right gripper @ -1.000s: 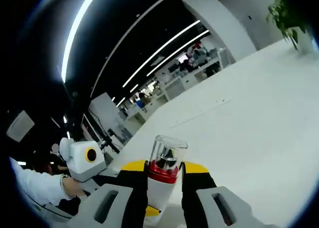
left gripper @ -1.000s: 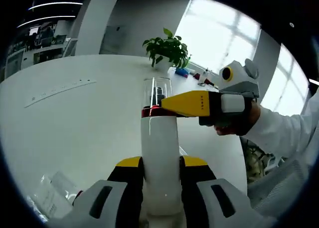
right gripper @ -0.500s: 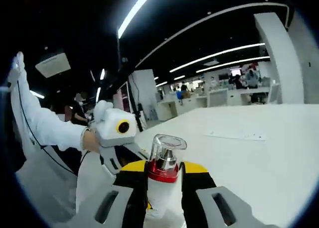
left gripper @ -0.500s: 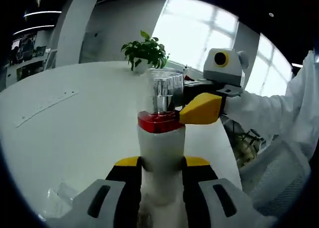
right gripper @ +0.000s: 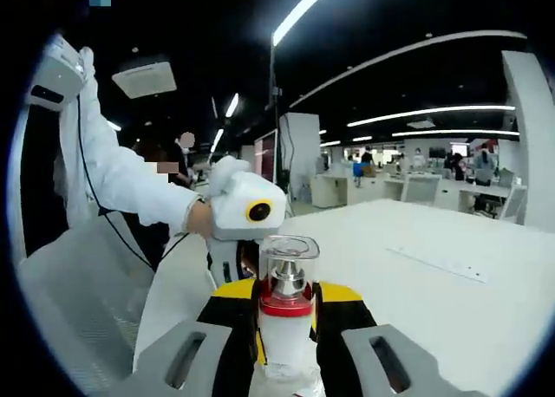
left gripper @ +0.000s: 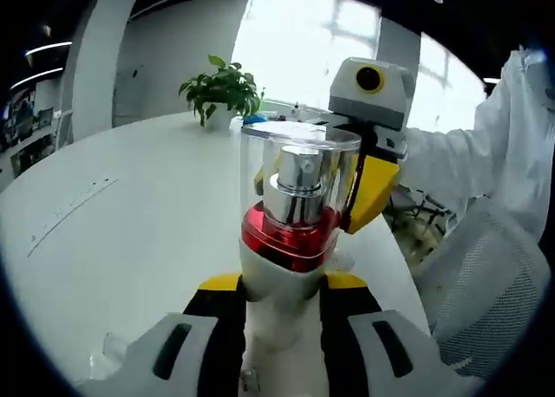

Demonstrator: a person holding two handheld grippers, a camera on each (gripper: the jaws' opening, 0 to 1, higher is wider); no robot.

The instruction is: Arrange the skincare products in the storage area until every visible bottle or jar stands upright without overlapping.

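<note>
— Two grippers on one bottle (left gripper: 284, 241), as we see it: a white body, a red collar, a clear cap with a silver pump head inside.

— Agreed. We see our left gripper (left gripper: 282, 297) pinching the white body from both sides, the yellow-tipped jaws pressed against it, and the bottle's long axis runs straight up along the jaws, cap away from the camera.

— In the right gripper view our right gripper (right gripper: 285, 306) pinches the same bottle (right gripper: 285, 315) just under the red collar, cap upward there too.

— We hold it above the white table (left gripper: 130, 224), near the table's edge. A potted plant (left gripper: 221, 89) stands well apart at the far side.

— From the left gripper view, the right gripper (left gripper: 368, 185) reaches in from the right, a white sleeve (left gripper: 451, 167) behind it, jaws angled down against the cap.
</note>
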